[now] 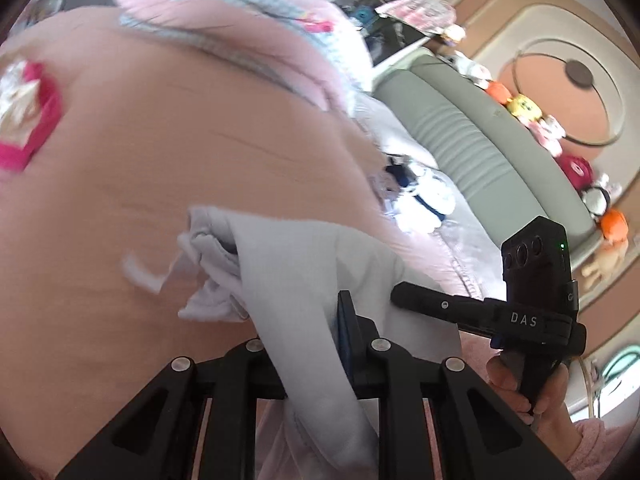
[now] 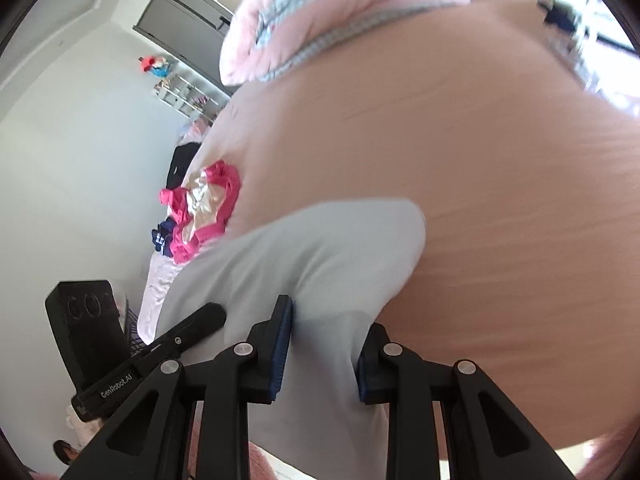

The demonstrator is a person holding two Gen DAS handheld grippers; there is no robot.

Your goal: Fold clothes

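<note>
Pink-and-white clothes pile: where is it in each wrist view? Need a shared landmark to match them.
Left wrist: pink pile at the far left edge, on the peach sheet.
Right wrist: pink pile left of centre, at the sheet's left edge.
Shared landmark: the folded pink quilt at the top of both views.

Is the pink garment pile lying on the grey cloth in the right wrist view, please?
No, the pink garment pile lies on the bedsheet, apart from the grey cloth.

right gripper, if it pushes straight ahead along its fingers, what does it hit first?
The right gripper already has the light grey garment between its fingers, so it meets more of that cloth first. Beyond lies the peach bedsheet; depth is unclear.
</note>
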